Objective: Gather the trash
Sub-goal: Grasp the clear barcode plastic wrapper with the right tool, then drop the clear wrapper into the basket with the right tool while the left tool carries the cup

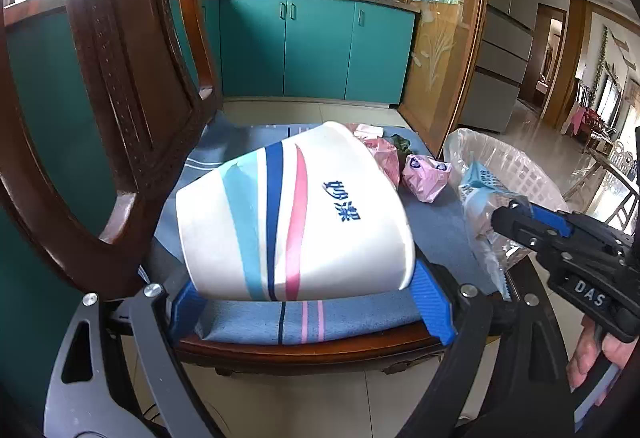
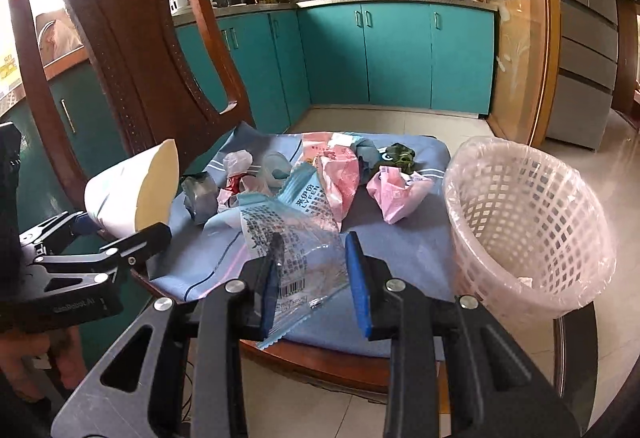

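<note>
Clear snack wrapper [image 2: 304, 254] with blue print: pinched between the blue pads of the right hand-held gripper [image 2: 316, 278], jaws narrowed on it, lifted above the front edge of the chair seat [image 2: 404, 254]. White paper cup [image 1: 292, 218], striped blue and pink, lies on its side between the wide-spread fingers of the left hand-held gripper [image 1: 296, 302], pads at its flanks; firm grip cannot be told. Pink lattice basket [image 2: 528, 222], lined with a clear bag, stands just right of the seat; almost nothing visible inside. Remaining litter on the blue cloth: pink wrapper [image 2: 396, 194], grey crumpled foil [image 2: 200, 198]. Seat front corner bare.
</note>
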`<move>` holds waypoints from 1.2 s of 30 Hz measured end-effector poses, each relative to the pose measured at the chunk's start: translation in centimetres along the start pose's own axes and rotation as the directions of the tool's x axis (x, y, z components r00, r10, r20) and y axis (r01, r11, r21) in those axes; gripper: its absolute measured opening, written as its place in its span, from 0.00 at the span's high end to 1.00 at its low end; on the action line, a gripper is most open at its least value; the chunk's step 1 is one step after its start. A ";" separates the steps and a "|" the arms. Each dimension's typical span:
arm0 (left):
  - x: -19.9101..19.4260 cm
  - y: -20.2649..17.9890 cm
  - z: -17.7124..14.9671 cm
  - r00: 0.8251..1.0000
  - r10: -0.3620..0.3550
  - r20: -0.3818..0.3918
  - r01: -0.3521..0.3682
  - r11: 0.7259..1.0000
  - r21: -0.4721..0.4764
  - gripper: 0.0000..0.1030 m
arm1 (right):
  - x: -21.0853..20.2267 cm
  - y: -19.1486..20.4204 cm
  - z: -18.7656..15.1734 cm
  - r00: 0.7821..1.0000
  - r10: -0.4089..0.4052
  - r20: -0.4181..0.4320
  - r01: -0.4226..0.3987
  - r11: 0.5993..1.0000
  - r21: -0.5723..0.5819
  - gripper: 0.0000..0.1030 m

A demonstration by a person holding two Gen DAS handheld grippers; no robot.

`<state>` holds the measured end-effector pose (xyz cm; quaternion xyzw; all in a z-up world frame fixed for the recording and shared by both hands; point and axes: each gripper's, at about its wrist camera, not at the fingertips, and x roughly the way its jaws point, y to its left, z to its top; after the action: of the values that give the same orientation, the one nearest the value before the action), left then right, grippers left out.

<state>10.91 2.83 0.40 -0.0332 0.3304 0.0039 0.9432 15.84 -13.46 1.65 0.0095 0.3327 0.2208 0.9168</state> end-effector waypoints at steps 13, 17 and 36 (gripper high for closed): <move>0.7 -0.2 0.0 1.000 0.008 -0.013 -0.008 1.000 -0.010 0.15 | -0.5 -0.8 -0.4 1.000 -0.012 -0.003 0.012 1.000 0.016 0.69; 0.6 0.1 0.0 1.000 0.012 -0.014 -0.012 1.000 -0.015 0.15 | -0.5 -0.8 -0.5 1.000 -0.012 -0.002 0.012 1.000 0.015 0.69; 0.6 0.7 -0.1 1.000 0.025 -0.017 -0.025 0.999 -0.031 0.15 | -1.2 -13.1 3.5 0.966 -0.244 0.087 0.220 0.950 0.220 0.68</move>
<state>11.34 3.52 -0.12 -0.0437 0.3383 0.0206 0.9398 22.37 -25.28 2.90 0.0786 0.3003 0.0746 0.9477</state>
